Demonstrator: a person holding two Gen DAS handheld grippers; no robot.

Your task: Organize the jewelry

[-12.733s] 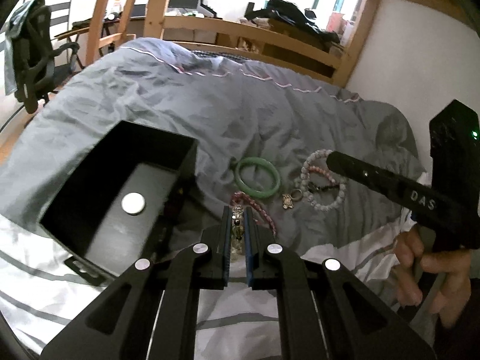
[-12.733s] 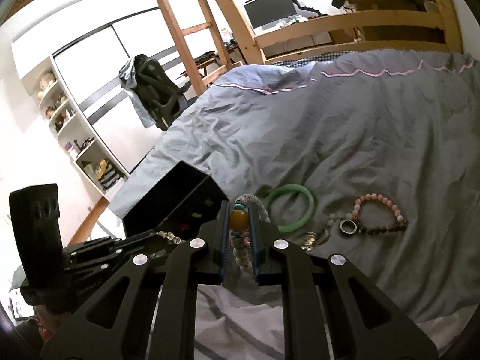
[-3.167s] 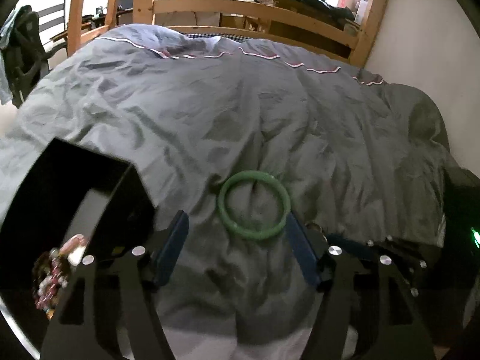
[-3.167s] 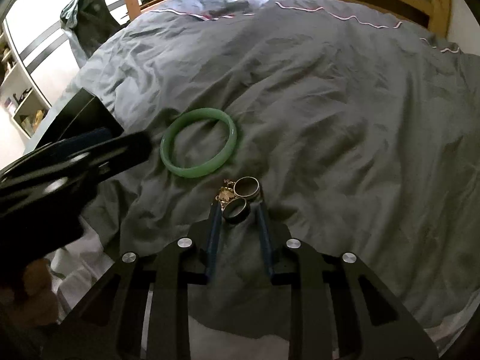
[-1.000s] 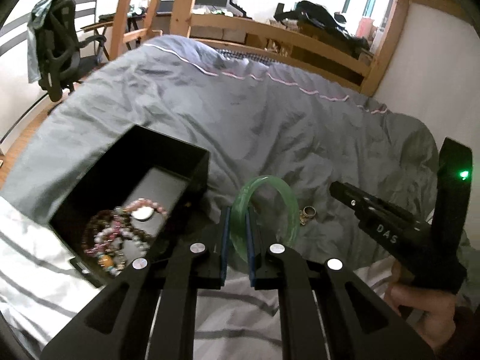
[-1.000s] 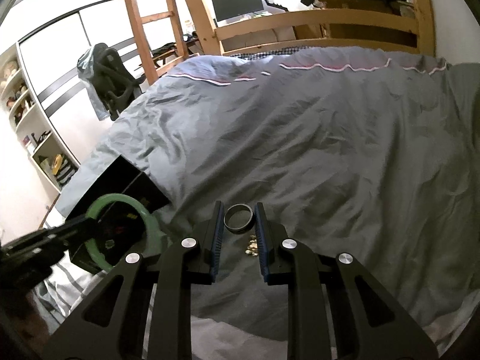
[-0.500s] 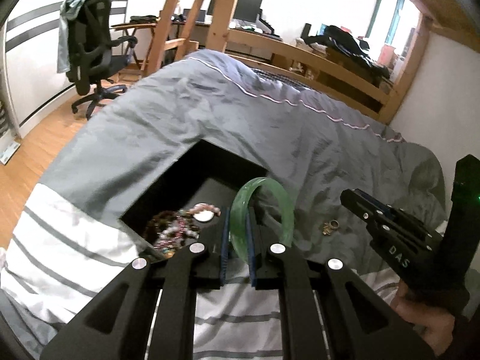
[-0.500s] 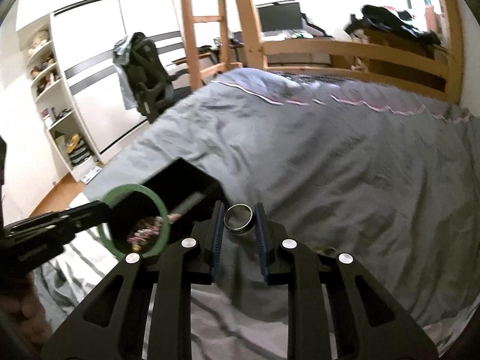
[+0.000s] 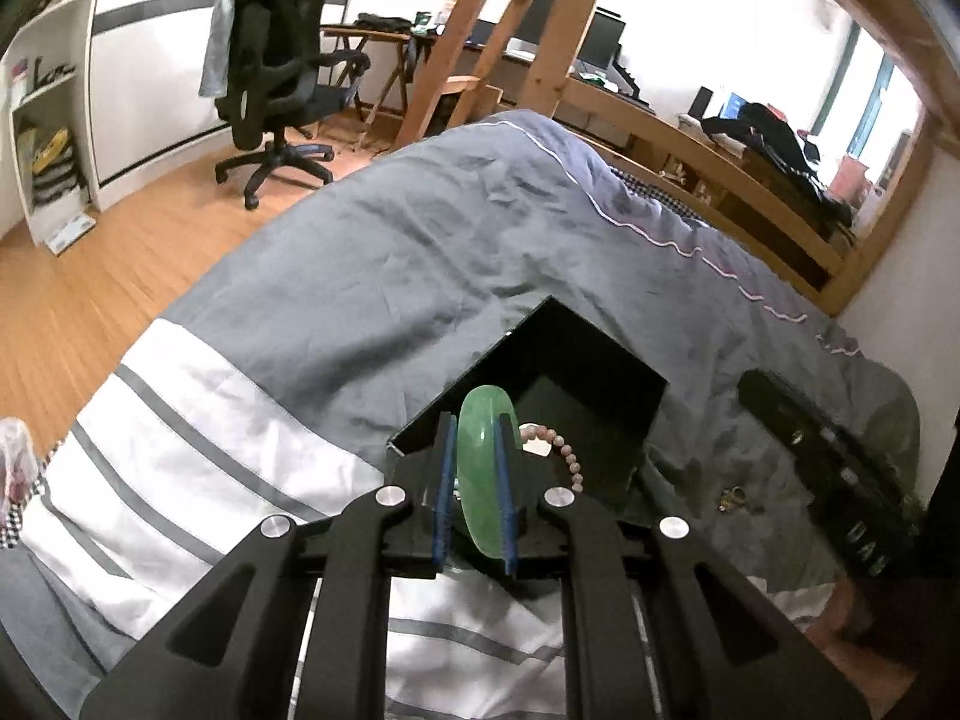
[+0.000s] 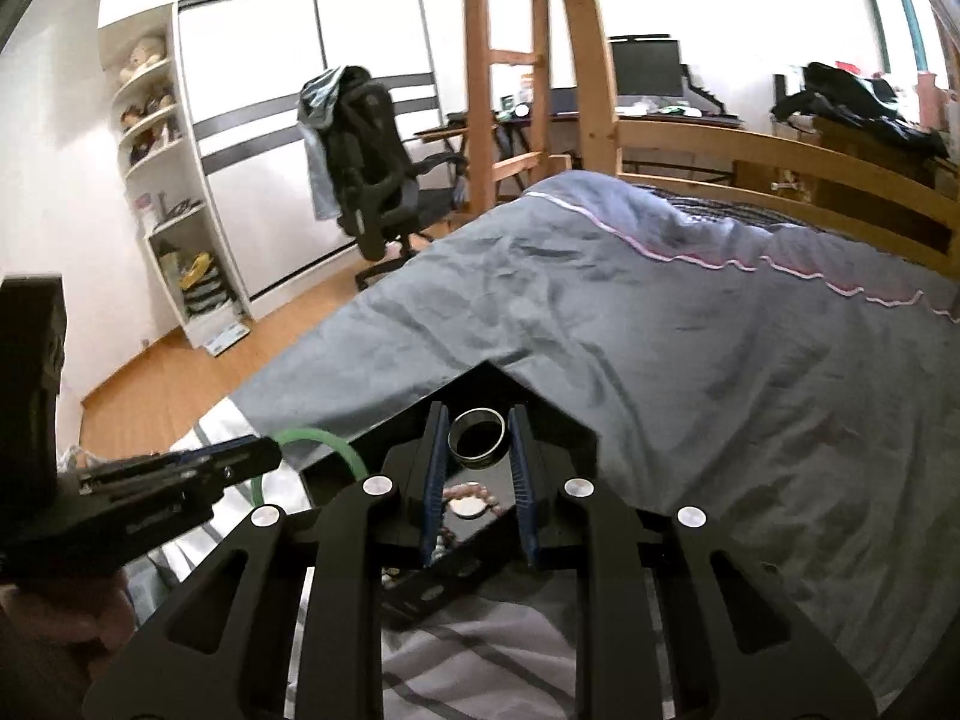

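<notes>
The green bangle [image 9: 483, 468] is pinched edge-on between the blue pads of the left gripper [image 9: 477, 480], held at the near edge of the open black box [image 9: 606, 360] that sits on the grey duvet of the bed [image 9: 420, 252]; the metal ring [image 10: 478, 429] is clamped between the pads of the right gripper [image 10: 478, 450], poised over the same box, whose floor already carries a pink beaded bracelet [image 9: 561, 450] and other strands; a small gold trinket [image 9: 732, 498] is left lying on the duvet just beside the box, near the right gripper's body. Several risks can be judged from here; the bangle is smooth and rounded and is gripped only across a narrow part of its rim, so it could be squeezed out sideways or swung in the grip if the hold is loosened too early, and it would then be dropped onto the soft bedding rather than into the box; the ring, if let go from this height, could bounce off the hard floor or a bead and be lost in the folds; since both grippers are crowded at one opening, a collision between them could be caused, or a wall could be nudged and the box tipped on the yielding duvet; the trinket could be overlooked.
</notes>
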